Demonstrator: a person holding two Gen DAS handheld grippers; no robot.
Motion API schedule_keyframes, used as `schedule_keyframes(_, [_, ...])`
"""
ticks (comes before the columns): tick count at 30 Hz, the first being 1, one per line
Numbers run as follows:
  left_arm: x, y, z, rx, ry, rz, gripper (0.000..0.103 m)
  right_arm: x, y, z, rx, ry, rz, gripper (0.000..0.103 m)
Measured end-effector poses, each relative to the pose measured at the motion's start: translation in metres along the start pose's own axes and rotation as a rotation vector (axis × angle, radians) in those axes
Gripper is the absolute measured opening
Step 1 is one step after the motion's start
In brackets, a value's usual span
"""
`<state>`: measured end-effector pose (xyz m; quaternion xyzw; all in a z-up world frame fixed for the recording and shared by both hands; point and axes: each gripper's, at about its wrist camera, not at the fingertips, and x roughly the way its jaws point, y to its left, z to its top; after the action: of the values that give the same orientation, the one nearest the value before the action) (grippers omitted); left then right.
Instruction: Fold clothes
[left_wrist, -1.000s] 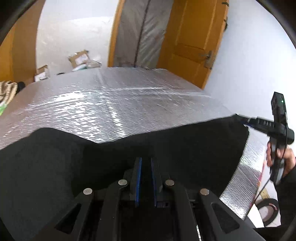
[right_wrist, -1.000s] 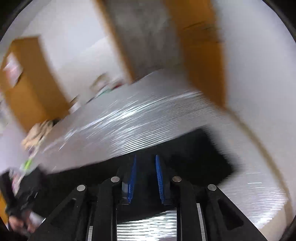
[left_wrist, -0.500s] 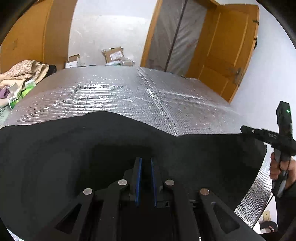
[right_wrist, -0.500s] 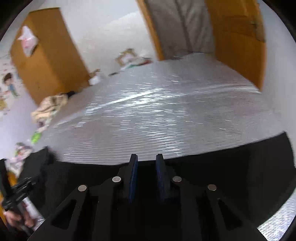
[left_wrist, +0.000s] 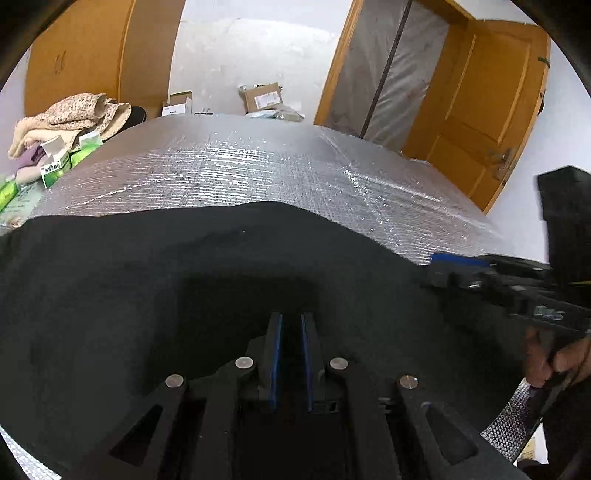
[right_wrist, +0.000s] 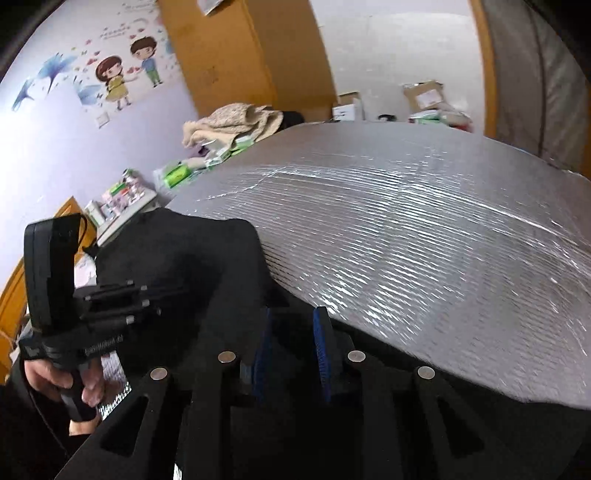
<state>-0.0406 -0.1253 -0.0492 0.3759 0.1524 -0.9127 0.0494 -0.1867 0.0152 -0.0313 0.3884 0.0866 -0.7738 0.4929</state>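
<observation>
Left claw (left_wrist: 291, 325) nearly closed, pinching black garment (left_wrist: 110, 295); right claw (right_wrist: 291, 325) opening, garment between pads.

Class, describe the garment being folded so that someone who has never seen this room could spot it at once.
Find the big table covered in shiny silver bubble foil. Along its near edge lies the black garment, with both grippers over it. It is plain, matte and dark, unlike the speckled beige blanket heaped past the table's far left corner.
</observation>
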Motion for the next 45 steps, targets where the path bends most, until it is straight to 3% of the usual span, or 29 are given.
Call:
schedule_keyframes(2, [-0.001,0.0,-0.003,0.001,-0.003,-0.003,0.01,0.013,0.002,0.0,-0.001,0.025,-0.018,0.023])
schedule_keyframes(3, [0.0,0.001,-0.004,0.003,-0.005,-0.005,0.01,0.022,-0.002,0.001,0.019,0.042,-0.043,0.017])
schedule_keyframes(5, [-0.001,0.002,-0.005,0.005,-0.008,-0.009,0.01,0.023,-0.016,0.005,0.093,0.031,-0.055,0.016])
schedule_keyframes(8, [-0.001,0.006,-0.005,-0.01,-0.009,-0.029,0.01,0.015,-0.033,0.009,0.15,0.005,-0.197,0.017])
schedule_keyframes(10, [-0.001,0.009,-0.005,-0.023,-0.01,-0.045,0.01,0.003,-0.037,0.007,0.207,-0.017,-0.155,0.017])
schedule_keyframes(13, [-0.002,0.01,-0.004,-0.03,-0.012,-0.052,0.01,-0.018,-0.017,0.005,0.175,-0.086,-0.078,0.02])
schedule_keyframes(16, [-0.007,0.007,-0.006,-0.009,-0.014,-0.039,0.01,-0.013,0.004,0.002,0.112,-0.056,-0.013,0.02])
schedule_keyframes(20, [-0.024,0.019,-0.017,-0.007,-0.024,-0.012,0.01,-0.001,-0.019,-0.007,0.188,0.008,-0.129,0.014])
schedule_keyframes(23, [-0.04,0.04,-0.027,-0.041,-0.042,0.03,0.01,-0.025,-0.033,-0.01,0.242,-0.062,-0.135,0.019])
schedule_keyframes(27, [-0.055,0.065,-0.038,-0.1,-0.066,0.069,0.01,-0.051,-0.021,-0.022,0.183,-0.146,-0.129,0.021])
schedule_keyframes(31, [-0.063,0.066,-0.045,-0.079,-0.08,0.073,0.01,-0.04,-0.016,-0.058,0.156,-0.03,-0.177,0.022])
schedule_keyframes(36, [-0.084,0.09,-0.045,-0.127,-0.17,0.157,0.01,-0.051,-0.015,-0.069,0.171,-0.028,-0.199,0.023])
schedule_keyframes(39, [-0.081,0.122,-0.05,-0.203,-0.127,0.258,0.007,-0.048,-0.008,-0.076,0.132,-0.018,-0.21,0.025])
schedule_keyframes(41, [-0.087,0.137,-0.056,-0.248,-0.149,0.212,0.007,-0.05,-0.008,-0.078,0.129,-0.005,-0.214,0.026])
schedule_keyframes(45, [-0.098,0.143,-0.057,-0.243,-0.167,0.249,0.007,-0.053,-0.007,-0.08,0.148,-0.001,-0.213,0.026])
